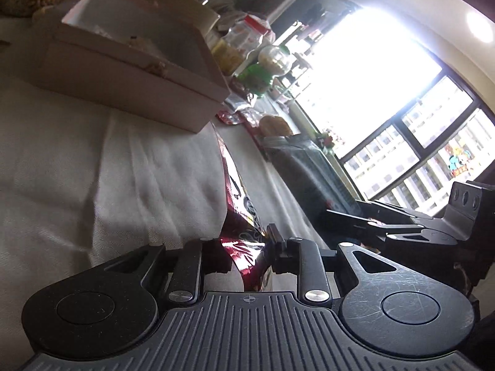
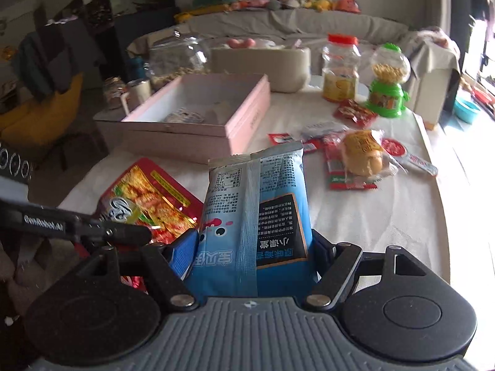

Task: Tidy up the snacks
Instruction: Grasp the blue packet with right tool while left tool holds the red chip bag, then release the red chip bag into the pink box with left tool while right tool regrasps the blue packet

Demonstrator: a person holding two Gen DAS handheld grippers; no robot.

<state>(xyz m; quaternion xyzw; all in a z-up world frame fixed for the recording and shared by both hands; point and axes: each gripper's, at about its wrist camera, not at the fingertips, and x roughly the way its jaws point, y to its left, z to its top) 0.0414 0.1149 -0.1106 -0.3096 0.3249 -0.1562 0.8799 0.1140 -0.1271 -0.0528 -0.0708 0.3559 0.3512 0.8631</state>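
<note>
My left gripper (image 1: 247,249) is shut on the lower edge of a shiny red snack packet (image 1: 238,191), which stands edge-on over the white tablecloth. In the right wrist view the same red packet (image 2: 148,198) lies at the lower left with the left gripper (image 2: 136,235) at its near edge. My right gripper (image 2: 253,247) is shut on a tall blue snack bag (image 2: 256,204), held upright above the table. That blue bag (image 1: 309,170) and the right gripper (image 1: 374,221) also show at the right of the left wrist view. An open pink box (image 2: 173,142) (image 1: 123,92) stands beyond both packets.
Right of the box lie red sachets (image 2: 352,111), a wrapped bun (image 2: 362,154) and other small packets. Behind stand a red-lidded jar (image 2: 340,68), a green candy dispenser (image 2: 386,92), a glass jar of nuts (image 2: 176,58) and a beige container (image 2: 260,65). The table edge (image 2: 439,185) runs along the right.
</note>
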